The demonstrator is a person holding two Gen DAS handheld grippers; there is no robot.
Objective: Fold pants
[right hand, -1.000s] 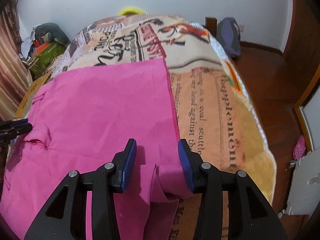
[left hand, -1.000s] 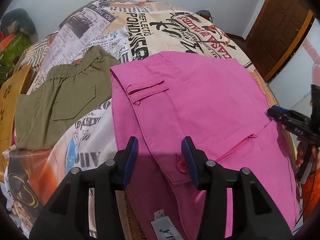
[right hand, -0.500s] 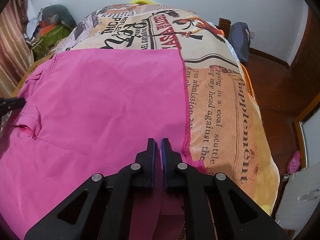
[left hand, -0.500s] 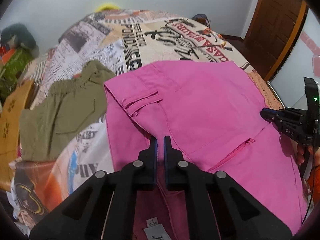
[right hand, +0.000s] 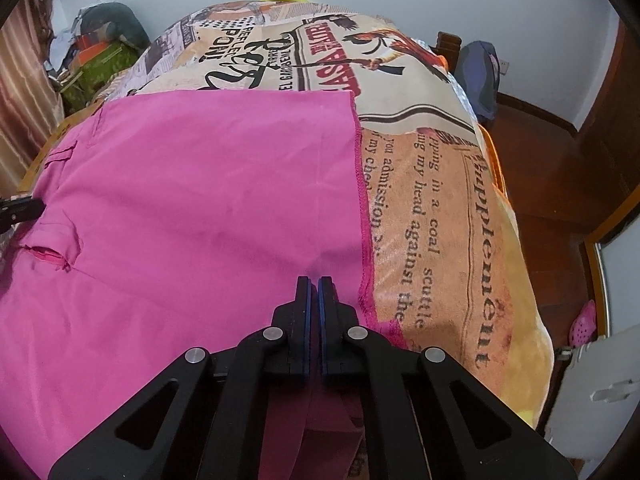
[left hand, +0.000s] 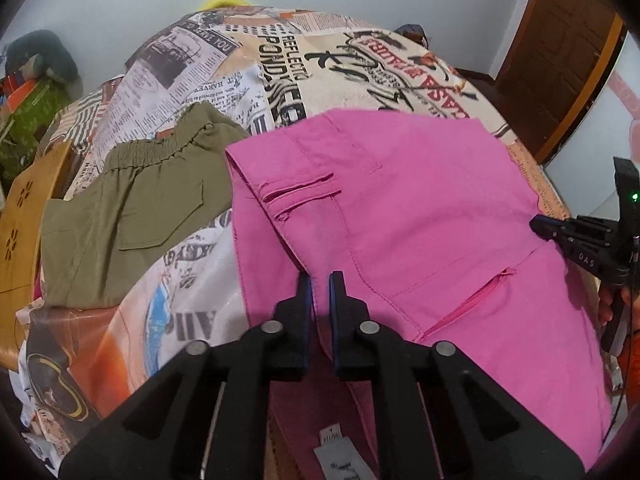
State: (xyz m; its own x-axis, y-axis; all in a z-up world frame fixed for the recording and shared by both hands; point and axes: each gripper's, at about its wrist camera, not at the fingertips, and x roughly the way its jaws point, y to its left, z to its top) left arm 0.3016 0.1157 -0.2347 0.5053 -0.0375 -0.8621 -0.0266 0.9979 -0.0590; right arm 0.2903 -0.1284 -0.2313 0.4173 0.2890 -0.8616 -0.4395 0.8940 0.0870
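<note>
Pink pants lie spread on a bed with a newspaper-print cover. My left gripper is shut on the pants' near waistband edge, by the fly and a back pocket. My right gripper is shut on the near edge of the pants close to the leg hem. The right gripper also shows at the right edge of the left wrist view. The left gripper's tip shows at the left edge of the right wrist view.
Olive green shorts lie left of the pink pants. A wooden board stands at the bed's left side. A dark bag and wooden floor are to the right. Clutter sits at the far left.
Both grippers went from open to shut on the near edge of the pink pants. The near fabric edge has been drawn up a little.
</note>
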